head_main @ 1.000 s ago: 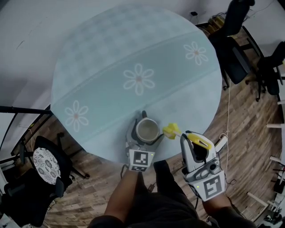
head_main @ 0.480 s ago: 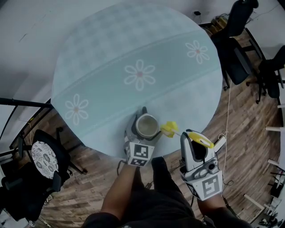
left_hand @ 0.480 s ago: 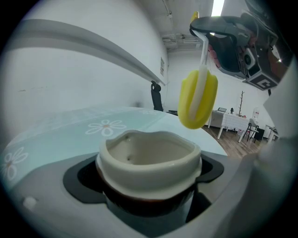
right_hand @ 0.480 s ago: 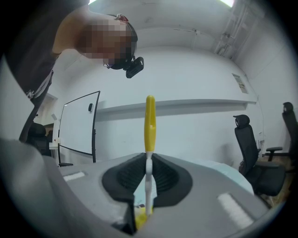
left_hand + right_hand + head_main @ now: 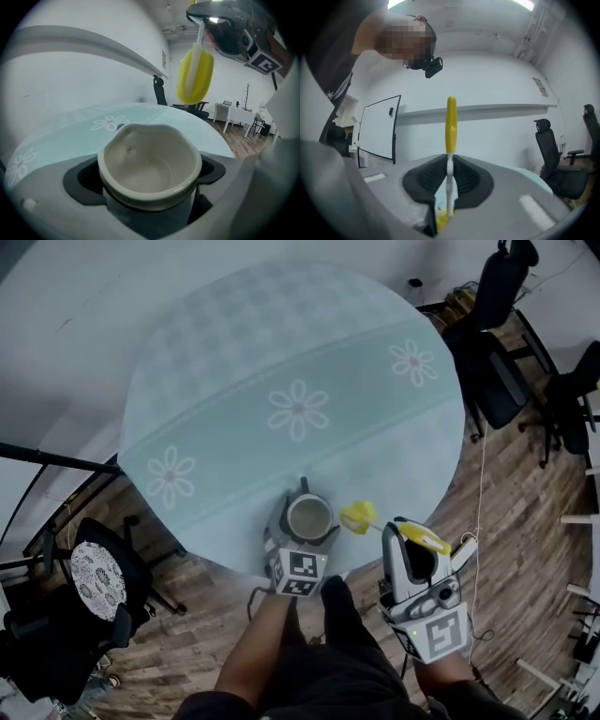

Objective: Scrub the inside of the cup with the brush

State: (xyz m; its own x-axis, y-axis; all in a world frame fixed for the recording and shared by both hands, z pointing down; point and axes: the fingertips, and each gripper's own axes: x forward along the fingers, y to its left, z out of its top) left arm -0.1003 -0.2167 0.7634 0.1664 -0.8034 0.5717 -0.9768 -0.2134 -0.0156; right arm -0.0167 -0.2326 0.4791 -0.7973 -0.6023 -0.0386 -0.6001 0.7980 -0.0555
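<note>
A round table point(image 5: 234, 352), patterned pale blue with white daisies point(image 5: 298, 411), is seen standing on a wooden floor point(image 5: 530, 549). Black office chairs point(image 5: 494, 381) are noted far right; a patterned-seat chair point(image 5: 96, 581) is recorded near left.

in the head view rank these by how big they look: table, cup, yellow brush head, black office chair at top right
1. table, by far the largest
2. office chair, though it stands farther from the camera
3. cup
4. brush head, slightly smaller than the cup
</note>
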